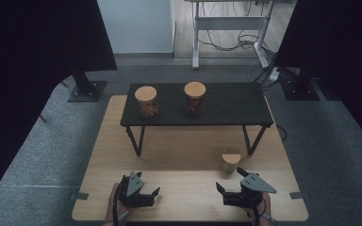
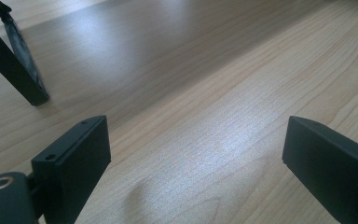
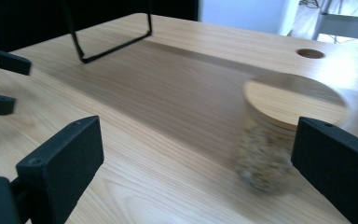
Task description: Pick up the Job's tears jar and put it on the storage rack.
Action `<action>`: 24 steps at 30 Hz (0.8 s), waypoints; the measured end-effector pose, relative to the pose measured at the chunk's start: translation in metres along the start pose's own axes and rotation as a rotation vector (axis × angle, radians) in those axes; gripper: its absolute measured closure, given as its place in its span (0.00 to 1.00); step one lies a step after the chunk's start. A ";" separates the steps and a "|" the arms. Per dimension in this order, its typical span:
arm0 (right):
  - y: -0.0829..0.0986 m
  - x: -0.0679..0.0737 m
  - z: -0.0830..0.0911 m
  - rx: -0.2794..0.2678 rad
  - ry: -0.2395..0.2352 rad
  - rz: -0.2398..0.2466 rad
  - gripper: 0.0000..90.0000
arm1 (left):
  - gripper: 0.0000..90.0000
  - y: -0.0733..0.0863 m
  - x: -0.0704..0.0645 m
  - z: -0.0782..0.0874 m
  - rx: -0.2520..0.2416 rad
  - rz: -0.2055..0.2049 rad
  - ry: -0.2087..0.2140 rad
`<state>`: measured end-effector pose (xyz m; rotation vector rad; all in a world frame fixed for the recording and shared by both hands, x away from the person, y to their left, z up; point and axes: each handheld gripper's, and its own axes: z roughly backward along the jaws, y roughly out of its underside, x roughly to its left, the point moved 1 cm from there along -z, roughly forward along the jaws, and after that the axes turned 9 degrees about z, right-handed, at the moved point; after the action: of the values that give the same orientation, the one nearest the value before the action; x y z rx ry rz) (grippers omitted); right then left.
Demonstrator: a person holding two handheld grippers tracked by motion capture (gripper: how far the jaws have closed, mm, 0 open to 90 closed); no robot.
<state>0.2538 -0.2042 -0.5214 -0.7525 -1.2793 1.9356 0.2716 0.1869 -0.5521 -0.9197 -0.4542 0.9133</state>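
We find no brand, label or writing that we can read on any of the things here. We hold the left gripper [image 1: 152, 187] low over the front edge of the wooden table [image 1: 179, 155], toward its front left corner, with its jaws spread wide and nothing between them; the left gripper view shows only bare wood grain in that gap, and one black leg [image 2: 14, 70] of the small stand planted on the table. We hold the right gripper [image 1: 230, 181] near the front edge too, toward the front right corner, its jaws likewise released and wide apart. The jar [image 1: 230, 161] nearest to it stands upright on the table just beyond the right gripper, in front of the black stand's right legs; it has a pale wooden lid and light, grainy contents, blurred in the right gripper view [image 3: 279, 135], where it sits ahead of the jaws and toward the right one, apart from both. The black stand [image 1: 235, 106] sits on the back half of the table, and two more wooden-lidded jars rest on its top near the left end: a left jar [image 1: 146, 101] and a second jar [image 1: 195, 98] beside it. The table is light wood; the floor [image 1: 52, 141] is grey carpet, and dark curtains [image 1: 37, 42] hang at both sides
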 end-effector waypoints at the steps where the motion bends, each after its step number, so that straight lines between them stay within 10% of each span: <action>1: 0.001 -0.003 0.001 0.001 0.001 -0.002 0.02 | 0.08 0.000 0.000 0.000 -0.001 0.000 0.000; 24: 0.021 -0.036 -0.001 0.066 0.072 -0.024 0.03 | 0.08 0.000 0.000 -0.001 0.003 -0.004 -0.003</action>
<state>0.2709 -0.2385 -0.5378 -0.7638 -1.1708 1.9047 0.2726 0.1867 -0.5524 -0.9144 -0.4569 0.9118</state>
